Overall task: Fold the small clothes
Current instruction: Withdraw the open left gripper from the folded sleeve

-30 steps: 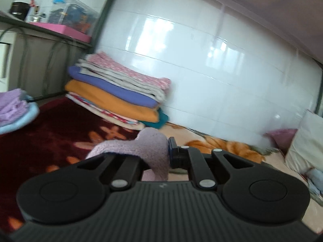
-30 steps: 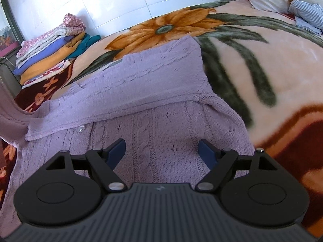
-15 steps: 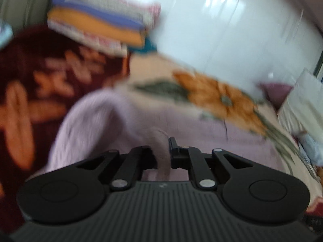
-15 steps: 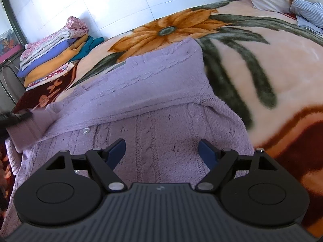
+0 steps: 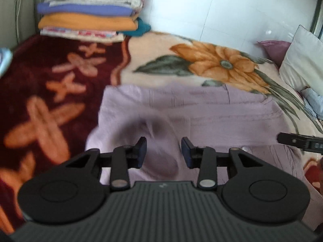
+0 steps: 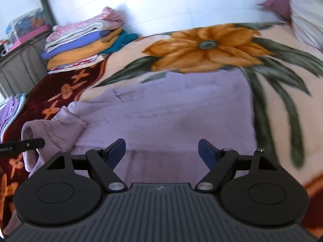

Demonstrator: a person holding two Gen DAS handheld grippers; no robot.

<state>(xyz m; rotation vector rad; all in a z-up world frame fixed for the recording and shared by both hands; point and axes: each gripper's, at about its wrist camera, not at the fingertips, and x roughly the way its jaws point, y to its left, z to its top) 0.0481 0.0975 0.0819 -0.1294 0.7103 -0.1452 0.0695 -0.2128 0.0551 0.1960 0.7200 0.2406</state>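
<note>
A lilac knitted cardigan (image 5: 191, 111) lies flat on the flowered blanket, with one sleeve folded across its body. It also fills the middle of the right wrist view (image 6: 171, 109). My left gripper (image 5: 163, 151) is open and empty, just above the cardigan's left side, where the loose sleeve end (image 6: 54, 127) lies. My right gripper (image 6: 162, 152) is open and empty, just above the cardigan's near part. Each gripper's fingertip shows at the edge of the other's view.
A stack of folded clothes (image 5: 90, 14) stands against the white tiled wall at the back left. The blanket (image 5: 218, 62) has a big orange flower. Pillows (image 5: 302, 60) lie at the right. A lilac and blue bundle (image 6: 10, 111) lies at far left.
My left gripper has swung the sleeve over onto the cardigan, opened and let it go. My right gripper stays open and has shifted a little over the cardigan.
</note>
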